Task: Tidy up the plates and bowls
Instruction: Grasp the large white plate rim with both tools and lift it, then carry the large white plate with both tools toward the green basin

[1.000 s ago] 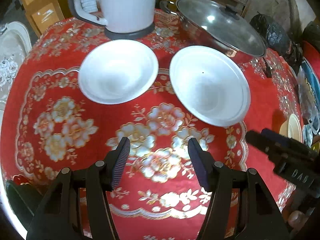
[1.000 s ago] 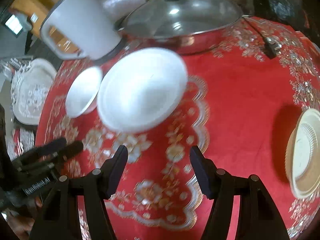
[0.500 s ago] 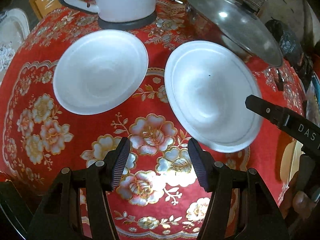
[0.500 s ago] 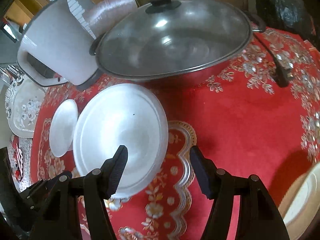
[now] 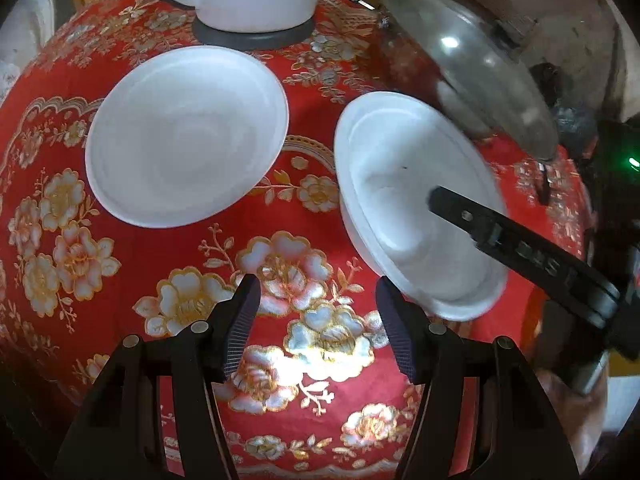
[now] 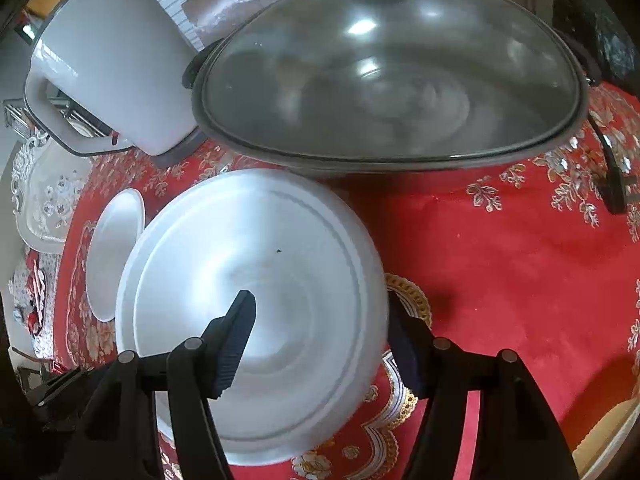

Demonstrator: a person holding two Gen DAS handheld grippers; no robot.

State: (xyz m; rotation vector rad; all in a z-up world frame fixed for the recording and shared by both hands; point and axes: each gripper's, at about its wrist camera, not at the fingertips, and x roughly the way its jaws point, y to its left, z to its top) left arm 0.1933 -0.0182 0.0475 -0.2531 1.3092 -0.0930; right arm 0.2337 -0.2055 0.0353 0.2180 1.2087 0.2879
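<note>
The right gripper (image 6: 320,328) has its fingers set about half open astride the near rim of the larger white bowl (image 6: 256,300): the left finger (image 6: 234,336) hangs over the bowl's hollow, the other finger sits just outside the rim, partly hidden behind it. The pads do not look pressed against the rim, so nothing is held. In the left wrist view the same gripper reaches in from the right, one black finger (image 5: 460,208) lying over that bowl (image 5: 400,200).

The left gripper (image 5: 318,322) hovers over the red flowered tablecloth (image 5: 280,272), fingers about half open and empty, its right finger just beside the near edge of the larger bowl.

The larger bowl rests on the cloth near the middle of the table, empty but for a tiny dark speck inside. To its left, apart from it, lies the smaller white bowl (image 5: 186,136), also empty. Directly behind the larger bowl, very close to its far rim, stands a steel wok under a glass lid (image 6: 388,80) with a black knob; the lid is fogged and the contents cannot be told. A white electric kettle (image 6: 108,72) on its dark base stands behind the smaller bowl, beside the wok. At the right edge of the right wrist view, part of a cream-coloured dish (image 6: 608,436) shows, well apart from the bowls.
</note>
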